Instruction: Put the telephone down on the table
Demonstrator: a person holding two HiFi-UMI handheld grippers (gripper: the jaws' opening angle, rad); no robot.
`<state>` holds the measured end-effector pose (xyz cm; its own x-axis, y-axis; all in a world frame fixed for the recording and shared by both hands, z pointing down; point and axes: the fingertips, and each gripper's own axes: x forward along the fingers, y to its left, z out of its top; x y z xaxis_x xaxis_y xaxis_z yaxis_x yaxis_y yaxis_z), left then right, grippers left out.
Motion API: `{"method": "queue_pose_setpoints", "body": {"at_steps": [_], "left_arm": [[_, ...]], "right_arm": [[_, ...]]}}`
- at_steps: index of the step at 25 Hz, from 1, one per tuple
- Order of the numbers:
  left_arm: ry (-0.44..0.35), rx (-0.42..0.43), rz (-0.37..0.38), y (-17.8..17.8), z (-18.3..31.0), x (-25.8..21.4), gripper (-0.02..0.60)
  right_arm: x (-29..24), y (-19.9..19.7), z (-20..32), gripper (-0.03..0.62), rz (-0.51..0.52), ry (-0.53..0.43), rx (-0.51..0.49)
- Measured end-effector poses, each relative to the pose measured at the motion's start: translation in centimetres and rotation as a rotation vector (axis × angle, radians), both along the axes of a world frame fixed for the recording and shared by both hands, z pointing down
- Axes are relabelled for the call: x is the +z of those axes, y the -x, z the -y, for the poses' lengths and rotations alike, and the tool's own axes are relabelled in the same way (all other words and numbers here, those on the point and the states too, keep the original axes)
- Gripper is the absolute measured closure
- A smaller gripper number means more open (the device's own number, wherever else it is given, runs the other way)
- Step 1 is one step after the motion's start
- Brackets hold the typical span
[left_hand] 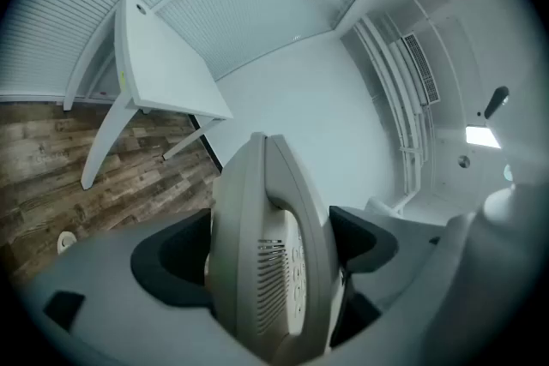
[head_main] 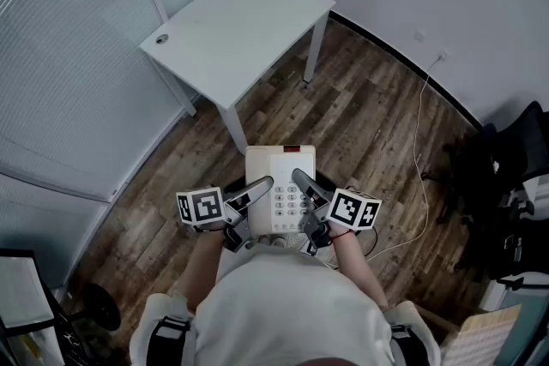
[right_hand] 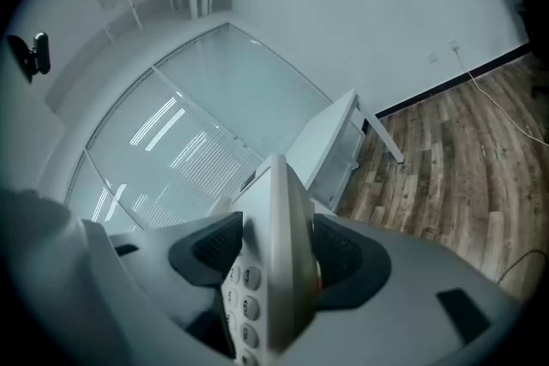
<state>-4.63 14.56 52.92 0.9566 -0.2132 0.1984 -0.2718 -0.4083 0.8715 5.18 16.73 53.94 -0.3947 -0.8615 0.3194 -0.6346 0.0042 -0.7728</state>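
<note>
The left tool [head_main: 247,201] and the right tool [head_main: 310,195] are each gripping one side of the phone [head_main: 281,180], holding it keypad up in the air over the wood floor [head_main: 369,124], well short of the white counter [head_main: 232,30].

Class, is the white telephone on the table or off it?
Off it: the white push-button telephone, clamped between left tongs and right tongs, hangs over the wood-plank floor, short of the white rectangular table.
</note>
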Motion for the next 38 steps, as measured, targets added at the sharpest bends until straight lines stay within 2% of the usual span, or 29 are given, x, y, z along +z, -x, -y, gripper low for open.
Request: {"method": "queue_pose_setpoints", "body": {"at_steps": [6,18,24,38], "left_arm": [[-0.009,-0.024,0.015,3.2,-5.2,0.0,0.163],[-0.008,-0.077,0.035,9.1,-7.7,0.1,0.163],[-0.020,-0.062,0.034,8.5,-8.4,-0.1,0.163],[-0.010,-0.097,0.031,7.4,-9.2,0.1,0.164]], "right_arm": [[0.2,3.0,-4.9,0.324,-0.013,-0.008,-0.024],[0.1,9.0,-6.8,0.324,0.007,-0.011,-0.083],[0.1,8.5,-7.7,0.324,0.020,-0.010,-0.054],[0.2,7.3,-8.2,0.324,0.017,-0.008,-0.089]]}}
